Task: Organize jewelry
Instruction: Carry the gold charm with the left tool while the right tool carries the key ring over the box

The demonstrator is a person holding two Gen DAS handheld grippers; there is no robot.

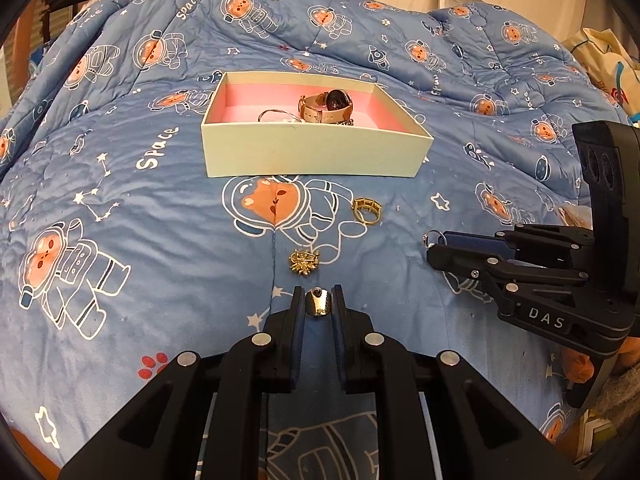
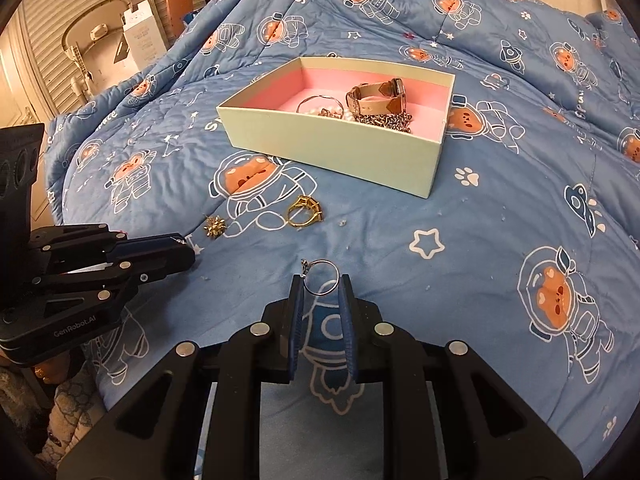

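A pale green box with pink lining sits on the blue quilt; it also shows in the right wrist view. Inside lie a pink-strapped watch, a silver hoop, pearls and a chain. A gold ring and a gold star brooch lie on the quilt in front of the box. My left gripper is shut on a small gold piece. My right gripper is shut on a silver hoop ring, right of the brooch.
The quilt covers a bed with raised folds behind the box. A white bag sits at the far right. A white box and shutters stand beyond the bed's left edge.
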